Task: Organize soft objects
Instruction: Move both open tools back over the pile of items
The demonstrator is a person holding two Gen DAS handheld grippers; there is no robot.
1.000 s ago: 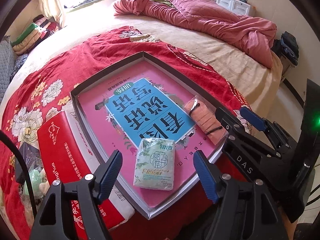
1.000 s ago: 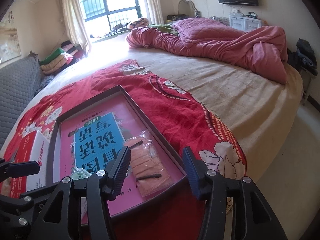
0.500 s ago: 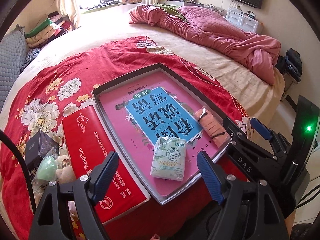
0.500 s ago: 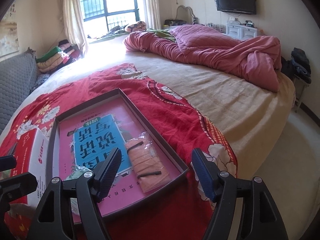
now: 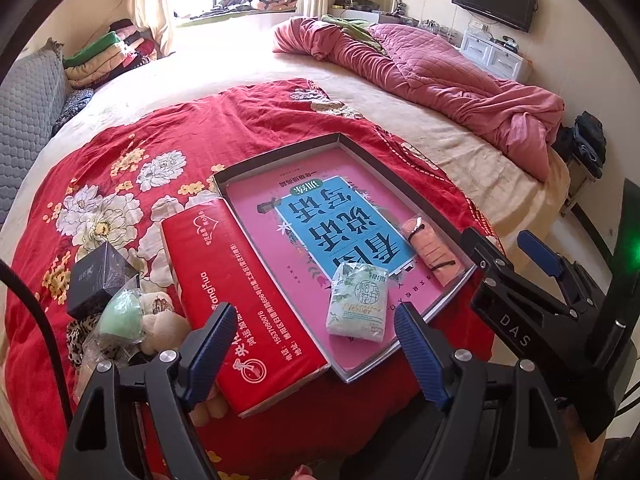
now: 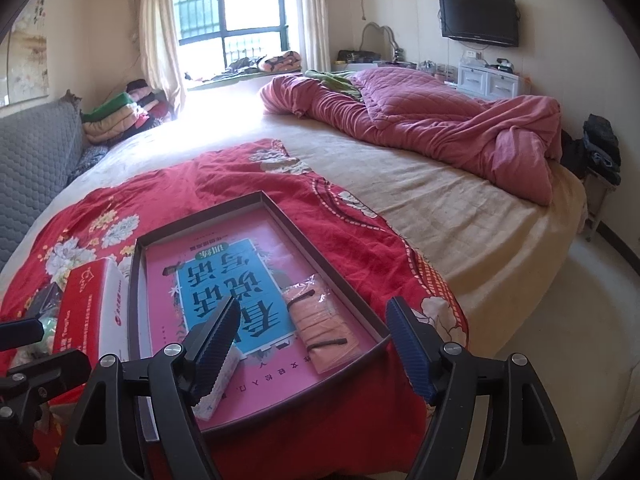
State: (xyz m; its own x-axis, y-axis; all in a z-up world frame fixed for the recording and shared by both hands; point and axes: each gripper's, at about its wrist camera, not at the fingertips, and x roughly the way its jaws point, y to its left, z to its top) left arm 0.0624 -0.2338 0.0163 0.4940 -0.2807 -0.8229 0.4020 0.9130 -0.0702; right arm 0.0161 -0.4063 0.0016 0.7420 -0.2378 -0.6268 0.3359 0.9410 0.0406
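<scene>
While both grippers hang above the near edge of the bed, nothing is caught in either one. The left gripper stands with its blue jaws spread wide, having only just finished widening, and between them there is just air over the red tissue box and the tray. The right gripper has likewise just been spreading its jaws, and they too are empty and apart.

The shallow tray lies on the red floral blanket, its pink and blue printed floor showing. Two soft things lie in it: the pale green tissue pack near the front rim, and the peach-coloured bundle in clear wrap along the right-hand wall, with dark bands on it.

From the left camera I can see what the right one largely misses: a heap left of the red box with a small black box, a mint-green soft piece and a cream plush toy, all touching one another. The right gripper's own body also shows there, at the far right.

The right camera gives only a white sliver of the tissue pack behind its left finger, but shows the peach bundle clearly, and more of the room: the rumpled pink quilt and the window.
</scene>
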